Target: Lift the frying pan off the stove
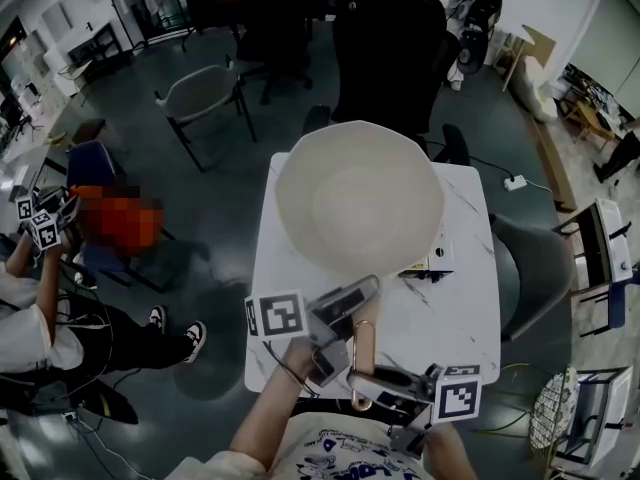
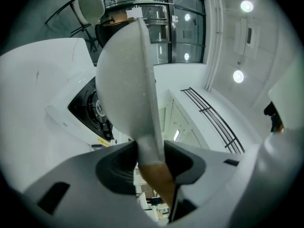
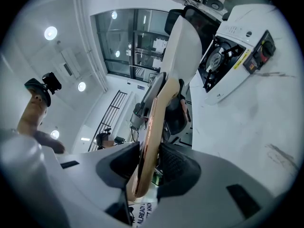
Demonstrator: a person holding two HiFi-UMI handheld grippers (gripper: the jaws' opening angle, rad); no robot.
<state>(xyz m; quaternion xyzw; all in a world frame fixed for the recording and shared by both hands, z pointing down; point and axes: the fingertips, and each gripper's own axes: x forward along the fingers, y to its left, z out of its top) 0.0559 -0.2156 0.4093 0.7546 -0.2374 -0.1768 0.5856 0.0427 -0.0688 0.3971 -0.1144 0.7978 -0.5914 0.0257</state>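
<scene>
The white frying pan (image 1: pixel 358 198) hangs tilted in the air over the white marble table (image 1: pixel 470 308), and it hides most of the stove. Both grippers hold its copper-brown handle (image 1: pixel 362 353). My left gripper (image 1: pixel 348 306) is shut on the handle close to the pan's bowl. My right gripper (image 1: pixel 366 380) is shut on the handle's end. In the left gripper view the pan (image 2: pixel 126 75) stands edge-on above the left gripper (image 2: pixel 151 156), with the white stove and its dark burner (image 2: pixel 88 106) below. In the right gripper view the handle (image 3: pixel 151 127) runs between the right gripper (image 3: pixel 149 161) pads, and the stove (image 3: pixel 228 56) lies clear of the pan.
A corner of the stove's control panel (image 1: pixel 440 260) shows beside the pan. A black office chair (image 1: pixel 385 48) stands behind the table and a grey chair (image 1: pixel 205 93) at back left. A seated person (image 1: pixel 40 308) is at the far left. A power strip (image 1: pixel 515 182) lies on the floor.
</scene>
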